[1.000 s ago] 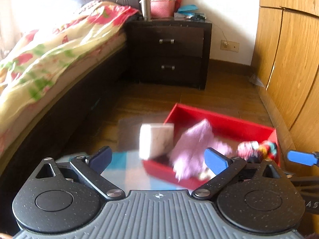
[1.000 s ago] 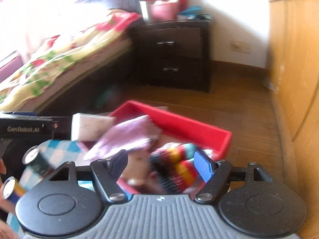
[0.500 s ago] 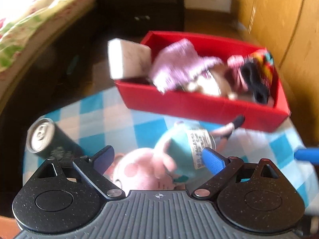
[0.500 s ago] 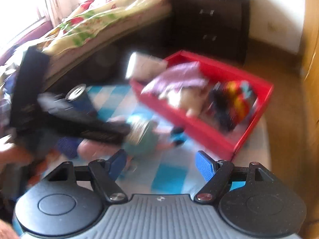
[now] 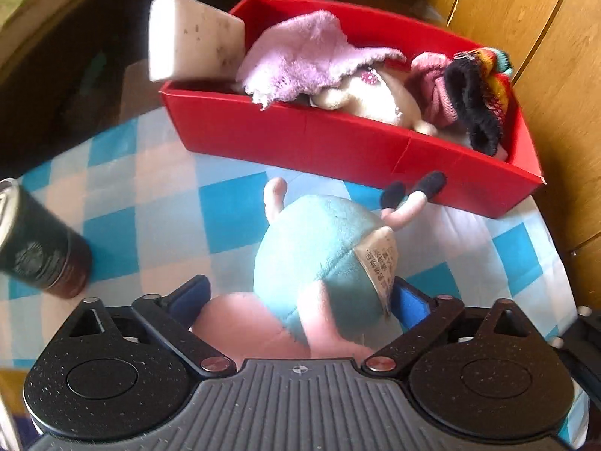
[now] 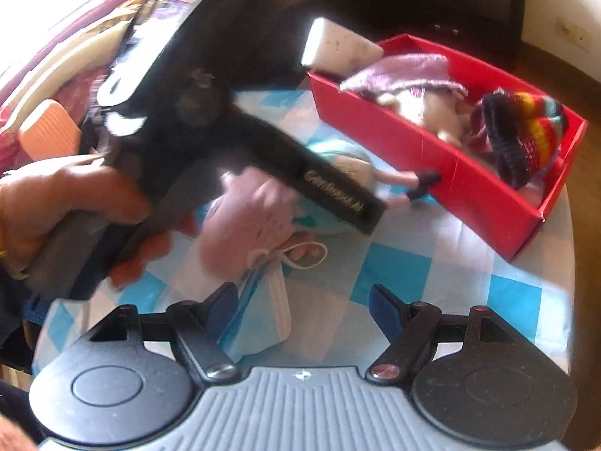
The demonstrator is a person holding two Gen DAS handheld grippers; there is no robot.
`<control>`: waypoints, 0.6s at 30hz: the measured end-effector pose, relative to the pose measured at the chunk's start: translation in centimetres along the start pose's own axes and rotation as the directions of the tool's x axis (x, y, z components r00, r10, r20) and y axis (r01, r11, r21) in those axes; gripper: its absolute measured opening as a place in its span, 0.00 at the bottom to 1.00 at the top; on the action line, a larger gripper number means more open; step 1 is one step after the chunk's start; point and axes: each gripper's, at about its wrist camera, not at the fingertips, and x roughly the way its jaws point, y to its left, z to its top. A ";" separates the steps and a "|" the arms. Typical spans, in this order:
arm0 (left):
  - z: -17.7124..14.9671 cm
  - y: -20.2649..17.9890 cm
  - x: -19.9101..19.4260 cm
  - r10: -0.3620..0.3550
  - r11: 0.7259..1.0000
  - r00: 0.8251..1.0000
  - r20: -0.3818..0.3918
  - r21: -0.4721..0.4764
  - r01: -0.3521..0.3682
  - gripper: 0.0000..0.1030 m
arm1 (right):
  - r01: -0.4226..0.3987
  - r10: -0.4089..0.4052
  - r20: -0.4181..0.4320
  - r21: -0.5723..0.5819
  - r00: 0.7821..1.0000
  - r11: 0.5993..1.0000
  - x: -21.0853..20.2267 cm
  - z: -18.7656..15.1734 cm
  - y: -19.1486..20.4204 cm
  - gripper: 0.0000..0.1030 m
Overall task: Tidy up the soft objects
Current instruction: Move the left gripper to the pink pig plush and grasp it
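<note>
Left wrist view: dark cylindrical can (image 5: 39, 253) stands at far left on the blue-and-white checked table (image 5: 233, 206). Left claw (image 5: 298, 300), blue pads spread wide, flanks a plush toy (image 5: 319, 259) with fuzzy teal body, pink limbs, black feet and a sewn label; contact of pads with the plush cannot be told. Beyond it, a red box (image 5: 338, 143) holds a white foam block (image 5: 191, 37) leaning on its left end, a fluffy lilac cloth (image 5: 304, 56), a cream plush and a striped knit hat (image 5: 484, 94). Right wrist view: right claw (image 6: 304, 306) wide, holding nothing, over a pale folded cloth (image 6: 270, 308); the left gripper's black body crosses in front of the toy.
</note>
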 end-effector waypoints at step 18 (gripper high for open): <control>-4.8 4.2 -9.5 -0.092 0.959 0.977 0.190 -0.246 0.138 0.63 | 0.062 -0.073 -0.065 -0.147 0.995 0.987 3.4 -1.8 4.7 0.52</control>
